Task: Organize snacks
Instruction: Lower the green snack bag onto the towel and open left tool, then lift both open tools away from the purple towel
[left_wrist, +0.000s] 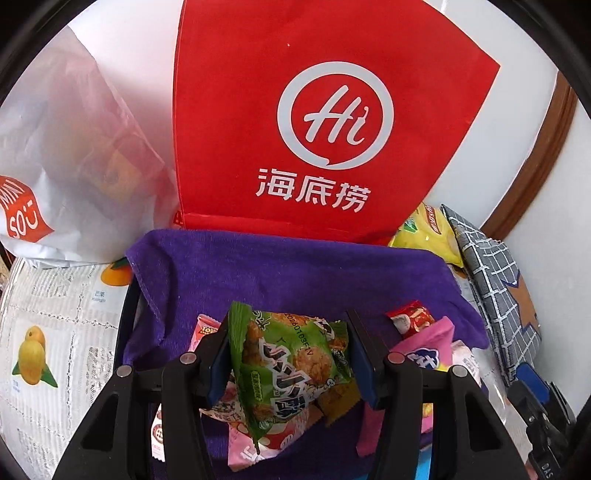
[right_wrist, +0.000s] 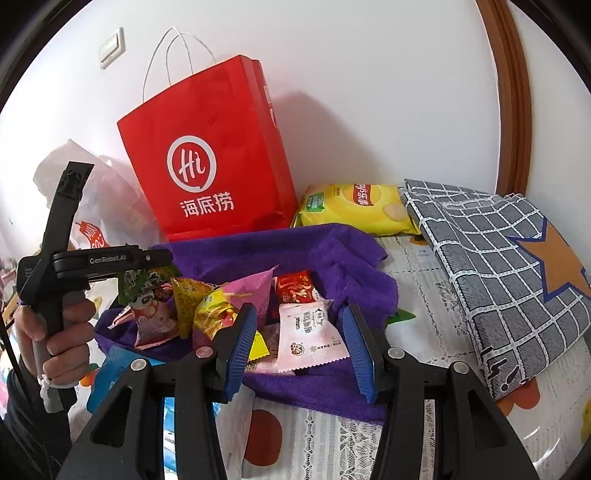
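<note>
The left tongs (left_wrist: 291, 363) pinch a crinkly green snack packet (left_wrist: 291, 365) above the fuzzy purple towel (left_wrist: 295, 269). The right tongs (right_wrist: 301, 347) gape, empty. The red paper bag (left_wrist: 314, 110) says "Hi".

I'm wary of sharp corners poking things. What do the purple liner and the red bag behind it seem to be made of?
Purple liner: soft terry or microfibre cloth, judging by its fuzzy matte nap and limp folds. Red bag: probably stiff matte paper, going by its crisp creases, though the close view hints at non-woven fabric; its thin white handles look like cord.
</note>
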